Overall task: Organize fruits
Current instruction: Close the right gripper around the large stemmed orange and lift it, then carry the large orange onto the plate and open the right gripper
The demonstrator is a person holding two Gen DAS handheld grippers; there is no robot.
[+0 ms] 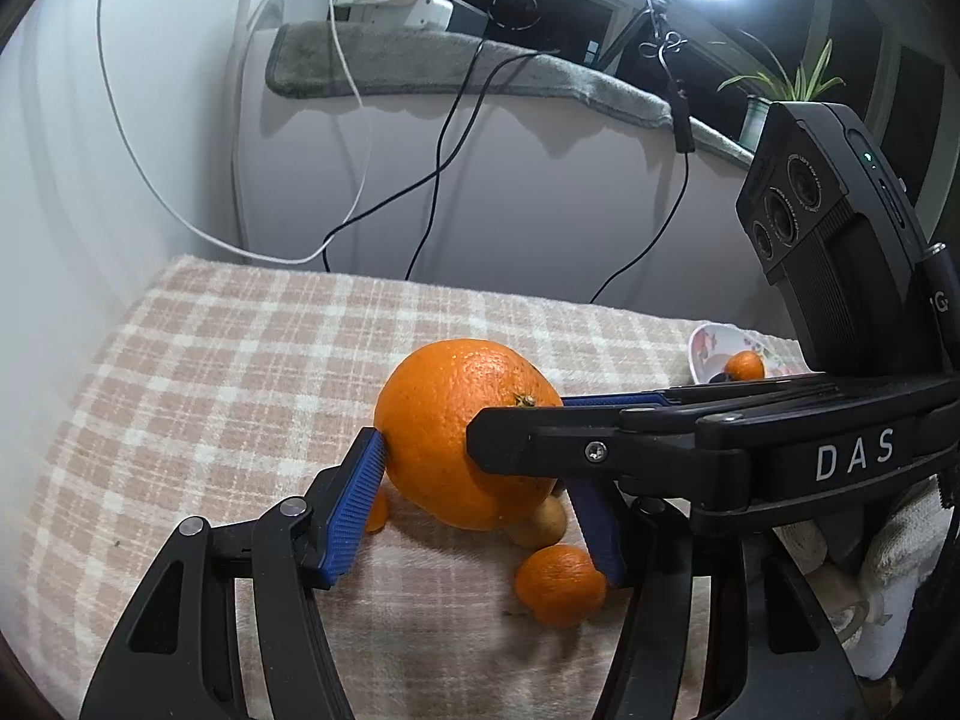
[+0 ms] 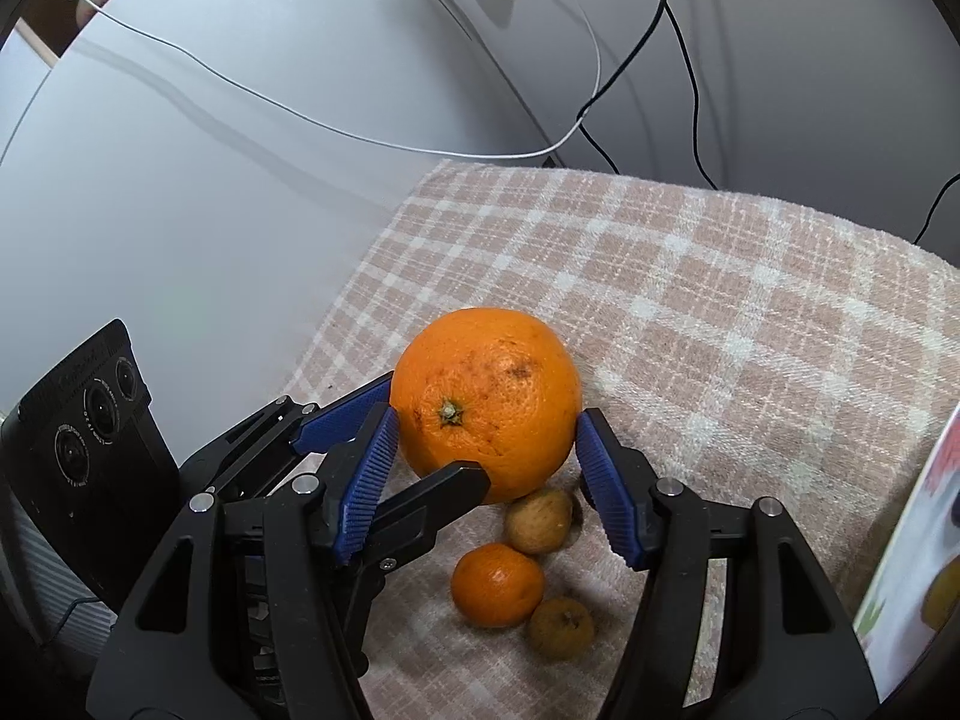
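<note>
A large orange [image 1: 462,426] [image 2: 489,399] rests on the checked cloth [image 1: 240,360] [image 2: 720,300]. My left gripper [image 1: 480,480] straddles it with blue pads on both sides; the left pad touches it. My right gripper [image 2: 486,450] also straddles it, open, pads close to its sides. A small tangerine [image 1: 561,585] [image 2: 498,585] and two brownish small fruits [image 2: 539,521] [image 2: 561,627] lie just below the orange. In the left wrist view the right gripper crosses in front from the right.
A white patterned bowl [image 1: 705,348] holding a small tangerine [image 1: 744,367] sits at the cloth's far right; its rim [image 2: 912,540] shows at the right edge of the right wrist view. Cables [image 1: 444,138] hang down the white wall behind.
</note>
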